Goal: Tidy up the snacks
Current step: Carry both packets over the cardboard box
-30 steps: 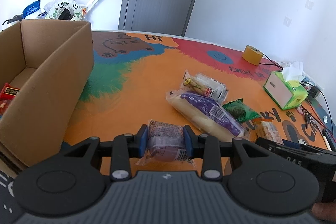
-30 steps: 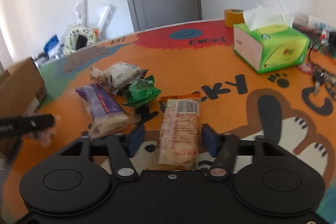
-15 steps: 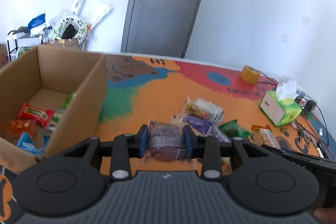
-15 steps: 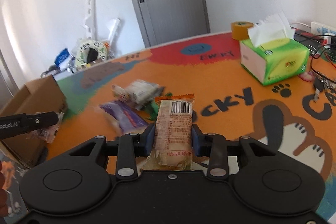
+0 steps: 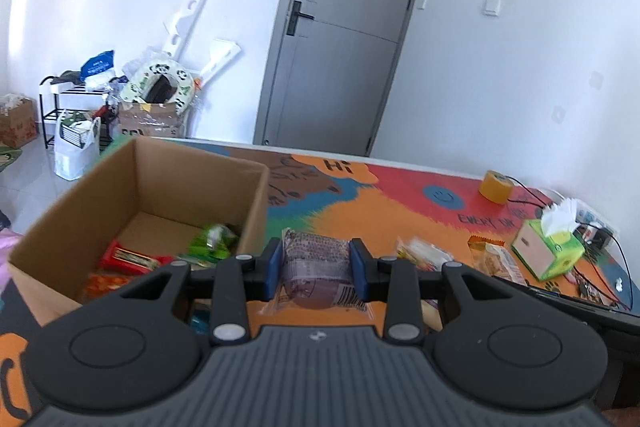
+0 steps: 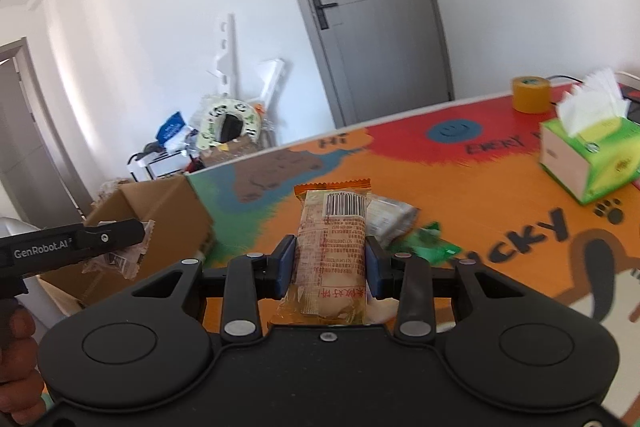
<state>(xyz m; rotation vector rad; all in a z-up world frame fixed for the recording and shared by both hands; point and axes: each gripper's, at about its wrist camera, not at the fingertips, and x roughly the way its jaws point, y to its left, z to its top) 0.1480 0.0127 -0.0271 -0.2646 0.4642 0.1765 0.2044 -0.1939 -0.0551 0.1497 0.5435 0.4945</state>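
My left gripper (image 5: 316,269) is shut on a clear-wrapped purple snack (image 5: 314,263), lifted above the table just right of the open cardboard box (image 5: 256,195). Several snack packs lie inside the box, among them a red one (image 5: 128,259) and a green one (image 5: 212,243). My right gripper (image 6: 330,263) is shut on an orange-wrapped cake bar (image 6: 332,251), raised over the table. In the right wrist view the left gripper (image 6: 116,235) shows at the left, in front of the cardboard box (image 6: 168,215). A white pack (image 6: 388,215) and a green pack (image 6: 424,247) still lie on the table.
A green tissue box (image 6: 588,163) and a roll of yellow tape (image 6: 530,93) stand at the right and far side of the colourful table mat (image 6: 480,187). Cables trail at the far right (image 5: 600,247). Clutter and a grey door stand behind the table.
Both grippers have risen from the table with their snacks. The right jaws closed on the orange bar and lifted it. The left gripper moved left toward the box, whose inside now shows.
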